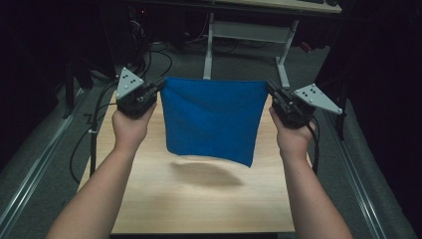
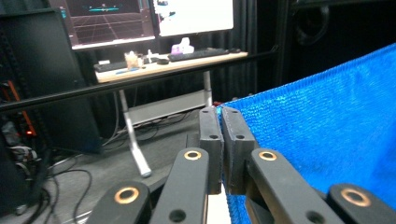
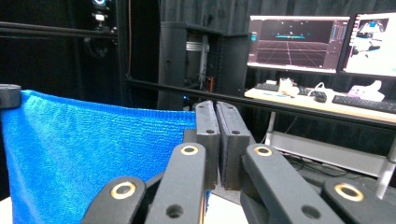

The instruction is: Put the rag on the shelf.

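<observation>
The wooden table (image 1: 199, 209) runs away from the person, pale and lit from above, with dark floor on both sides and a soft shadow (image 1: 206, 174) lying on its middle; above that shadow hangs the blue cloth (image 1: 211, 119), lifted clear of the tabletop and stretched flat between the two grippers, its top edge taut and nearly level, its lower edge sagging free with the right bottom corner hanging lowest; beyond the table stands a desk (image 2: 173, 63) on pale metal legs, carrying two lit monitors (image 3: 296, 42), a keyboard (image 3: 369, 102) and small clutter, and a dark bar crosses in front of it in both gripper views; the person's forearms come up from the bottom of the high view, each hand wrapped round a gripper body; the left gripper (image 1: 160, 85) pinches the cloth's upper left corner, and in the left gripper view (image 2: 219, 133) its jaws stand pressed together with the blue weave running away from them to the right; the right gripper (image 1: 269, 87) pinches the upper right corner, and in the right gripper view (image 3: 217, 128) its jaws are likewise pressed tight, the cloth spreading off to the left; a grey three-cornered plate (image 1: 128, 82) sits atop each gripper, and black cables trail down to the floor.
</observation>
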A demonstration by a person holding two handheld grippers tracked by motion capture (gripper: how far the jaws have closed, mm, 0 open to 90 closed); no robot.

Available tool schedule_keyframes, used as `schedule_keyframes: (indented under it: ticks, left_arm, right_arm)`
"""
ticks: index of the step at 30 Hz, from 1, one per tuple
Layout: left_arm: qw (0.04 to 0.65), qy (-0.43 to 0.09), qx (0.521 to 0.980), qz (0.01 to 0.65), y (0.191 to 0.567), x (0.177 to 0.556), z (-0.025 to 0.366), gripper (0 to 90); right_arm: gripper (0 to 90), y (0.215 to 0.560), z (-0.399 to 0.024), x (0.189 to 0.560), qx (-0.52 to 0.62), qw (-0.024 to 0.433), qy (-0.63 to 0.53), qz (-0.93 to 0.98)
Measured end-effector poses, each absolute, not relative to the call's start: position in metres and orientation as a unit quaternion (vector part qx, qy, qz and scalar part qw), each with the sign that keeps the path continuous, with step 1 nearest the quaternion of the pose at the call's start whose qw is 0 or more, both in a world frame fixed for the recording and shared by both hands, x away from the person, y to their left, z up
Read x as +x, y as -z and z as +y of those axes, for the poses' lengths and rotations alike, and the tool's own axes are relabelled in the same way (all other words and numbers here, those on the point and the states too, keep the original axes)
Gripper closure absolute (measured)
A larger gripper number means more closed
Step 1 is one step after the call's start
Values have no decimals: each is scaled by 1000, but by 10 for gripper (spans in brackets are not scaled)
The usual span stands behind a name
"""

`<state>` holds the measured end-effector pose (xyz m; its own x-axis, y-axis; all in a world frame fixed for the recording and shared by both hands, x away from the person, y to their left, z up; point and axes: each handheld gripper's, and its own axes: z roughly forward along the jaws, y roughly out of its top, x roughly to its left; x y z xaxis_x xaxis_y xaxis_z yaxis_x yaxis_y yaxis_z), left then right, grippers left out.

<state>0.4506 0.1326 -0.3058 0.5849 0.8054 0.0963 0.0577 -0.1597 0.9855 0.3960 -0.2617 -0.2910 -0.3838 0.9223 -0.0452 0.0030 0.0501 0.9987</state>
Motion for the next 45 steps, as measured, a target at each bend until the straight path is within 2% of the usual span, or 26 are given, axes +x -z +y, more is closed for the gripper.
schedule_keyframes:
  ticks: [10,17,22,29,41,45]
  left_arm:
    - [548,-329,692,336,308,487,130,881]
    - [528,-334,699,349,309,512,126,881]
    - [517,-330,699,368,313,528,125,880]
    - [487,-299,711,409,350,543,127,880]
    - [450,-228,757,416,413,544,130,880]
    - [453,-210,758,420,430,539,132,880]
  right_arm:
    - [892,294,-259,438,403,404,-549,611]
    - [893,305,-259,481,428,382,-538,617]
    - [892,302,-258,499,419,385,-536,624]
    - [893,320,-245,516,416,390,-485,662]
    - [892,382,-242,525,441,339,-437,707]
    - [891,398,-241,521,447,321,-439,710]
